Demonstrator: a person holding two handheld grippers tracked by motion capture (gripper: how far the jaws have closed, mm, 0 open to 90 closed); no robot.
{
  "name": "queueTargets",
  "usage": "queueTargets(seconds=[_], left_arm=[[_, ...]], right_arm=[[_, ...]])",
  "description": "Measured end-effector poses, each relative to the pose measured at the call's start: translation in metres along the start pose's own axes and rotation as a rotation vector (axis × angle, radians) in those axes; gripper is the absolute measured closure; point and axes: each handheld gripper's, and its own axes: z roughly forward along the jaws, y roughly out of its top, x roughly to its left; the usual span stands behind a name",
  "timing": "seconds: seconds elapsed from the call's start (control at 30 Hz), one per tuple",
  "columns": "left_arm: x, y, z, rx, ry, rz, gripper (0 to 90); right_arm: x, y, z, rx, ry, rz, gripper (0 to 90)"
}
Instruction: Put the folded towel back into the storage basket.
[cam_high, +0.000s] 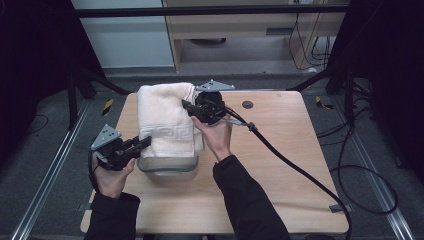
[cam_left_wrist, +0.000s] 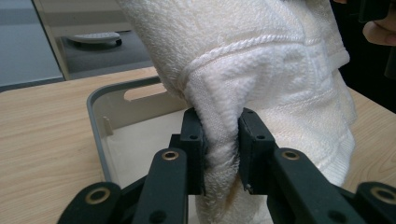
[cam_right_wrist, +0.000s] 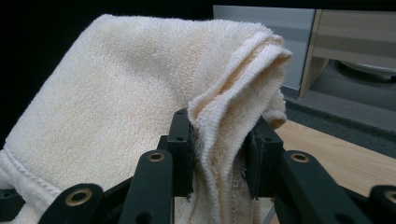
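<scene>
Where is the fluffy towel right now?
In the high view the folded towel hangs over the grey bin at the table's left, pinched by the left gripper and right gripper.

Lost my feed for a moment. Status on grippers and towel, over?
Left gripper shut on towel, right gripper shut on its far edge. Towel held folded over the open grey bin. Nothing in the way.

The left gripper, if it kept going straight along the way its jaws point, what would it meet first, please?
The left gripper is already shut on a fold of the towel, so it would push into the towel's hanging bulk first. Beyond that probably lies the right gripper, though depth is unclear.
</scene>
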Motion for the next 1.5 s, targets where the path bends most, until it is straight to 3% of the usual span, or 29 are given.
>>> queueTargets(seconds=[0.27, 0.8, 1.5], left_arm=[[0.006, -0.003, 0.002, 0.020, 0.018, -0.002, 73.6], [0.022, -0.016, 0.015, 0.105, 0.050, -0.011, 73.6], [0.030, -0.032, 0.034, 0.190, 0.072, -0.010, 73.6]], right_arm=[[0.002, -0.004, 0.011, 0.014, 0.000, 0.005, 67.5], [0.003, -0.024, 0.038, 0.052, -0.019, 0.022, 67.3], [-0.004, -0.051, 0.060, 0.118, -0.041, 0.035, 67.0]])
